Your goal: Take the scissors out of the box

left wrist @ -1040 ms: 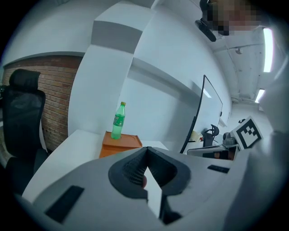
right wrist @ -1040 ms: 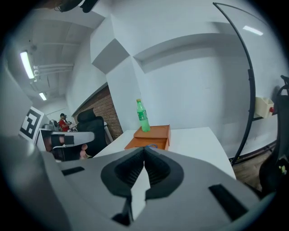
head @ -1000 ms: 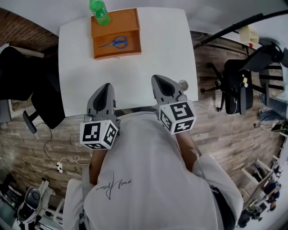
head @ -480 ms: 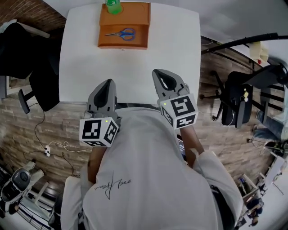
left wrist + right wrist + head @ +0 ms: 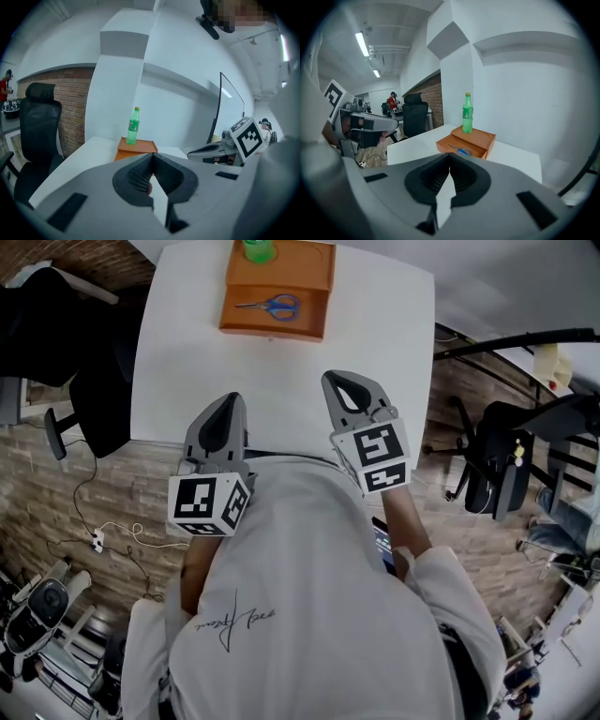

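Both of our tools are pressed together and hold nothing. The left gripper (image 5: 227, 401) has its jaws meeting at the tips in its own view, and the right gripper (image 5: 343, 377) is the same. Both hang over the near edge of the white table (image 5: 281, 381). From them the orange box (image 5: 274, 328) lies at about twelve o'clock, well apart, at the far end of the table. The scissors (image 5: 273, 306) lie flat in its nearer, open compartment, with the blue handles toward three o'clock and the blades toward nine. A green bottle (image 5: 260, 248) stands on the box's far part, at twelve o'clock from them. We judge the scissors to be light and stiff, thin against the tray floor and likely to slide. The thicker plastic handles, or the pivot just beside them, look like the surest hold, and the jaws must first be spread. Only the head view gives us the lie of the blades from above. The right gripper view shows the scissors low and slantwise. The left gripper view shows bottle and box wall, but the scissors are hidden behind that wall.
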{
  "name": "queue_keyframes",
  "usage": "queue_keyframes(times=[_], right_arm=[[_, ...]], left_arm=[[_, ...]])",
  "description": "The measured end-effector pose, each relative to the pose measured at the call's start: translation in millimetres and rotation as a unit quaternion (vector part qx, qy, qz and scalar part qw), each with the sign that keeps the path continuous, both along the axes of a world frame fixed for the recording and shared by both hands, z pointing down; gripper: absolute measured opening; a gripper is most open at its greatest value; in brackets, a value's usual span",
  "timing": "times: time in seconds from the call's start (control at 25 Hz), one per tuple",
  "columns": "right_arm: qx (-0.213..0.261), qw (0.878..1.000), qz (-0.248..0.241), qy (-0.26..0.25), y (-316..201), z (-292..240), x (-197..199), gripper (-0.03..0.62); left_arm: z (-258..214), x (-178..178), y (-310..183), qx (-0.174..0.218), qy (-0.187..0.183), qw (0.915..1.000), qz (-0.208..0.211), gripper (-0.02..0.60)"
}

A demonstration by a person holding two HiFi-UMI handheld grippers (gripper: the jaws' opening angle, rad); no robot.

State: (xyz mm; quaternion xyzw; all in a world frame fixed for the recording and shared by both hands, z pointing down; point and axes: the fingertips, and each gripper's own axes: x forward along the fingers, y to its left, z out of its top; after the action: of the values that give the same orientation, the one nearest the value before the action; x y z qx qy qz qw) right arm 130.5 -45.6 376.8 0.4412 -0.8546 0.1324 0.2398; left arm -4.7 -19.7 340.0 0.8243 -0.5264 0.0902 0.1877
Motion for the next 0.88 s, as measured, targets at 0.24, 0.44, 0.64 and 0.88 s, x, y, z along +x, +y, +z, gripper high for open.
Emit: queue_keyframes(times=[0.24,0.44,0.64,0.88], right_arm=[[-0.001,1.0,-0.016,0.0,-20.1,1.5,-6.1,0.011],[-0.001,0.999,-0.031,0.026,-41.6,7.7,-6.2,0.011],[-0.01,0.998,-0.043,0.044,-58.3,17.8,-3.6,0.011],[-0.026,0.995,-0.069,0.061,-74.2,32.4,-11.4,0.012]], left_arm=[[5.9,-2.6,-8.6,-0.01,0.005,0.9999,0.001,0.008],[14.7,-4.5,-11.3,-0.021,0.015,0.9997,-0.002,0.008],[22.1,-4.8,-15.5,-0.03,0.022,0.9993,-0.008,0.008],[24.2,-5.9,-24.0,-0.035,0.021,0.9992,-0.004,0.008]])
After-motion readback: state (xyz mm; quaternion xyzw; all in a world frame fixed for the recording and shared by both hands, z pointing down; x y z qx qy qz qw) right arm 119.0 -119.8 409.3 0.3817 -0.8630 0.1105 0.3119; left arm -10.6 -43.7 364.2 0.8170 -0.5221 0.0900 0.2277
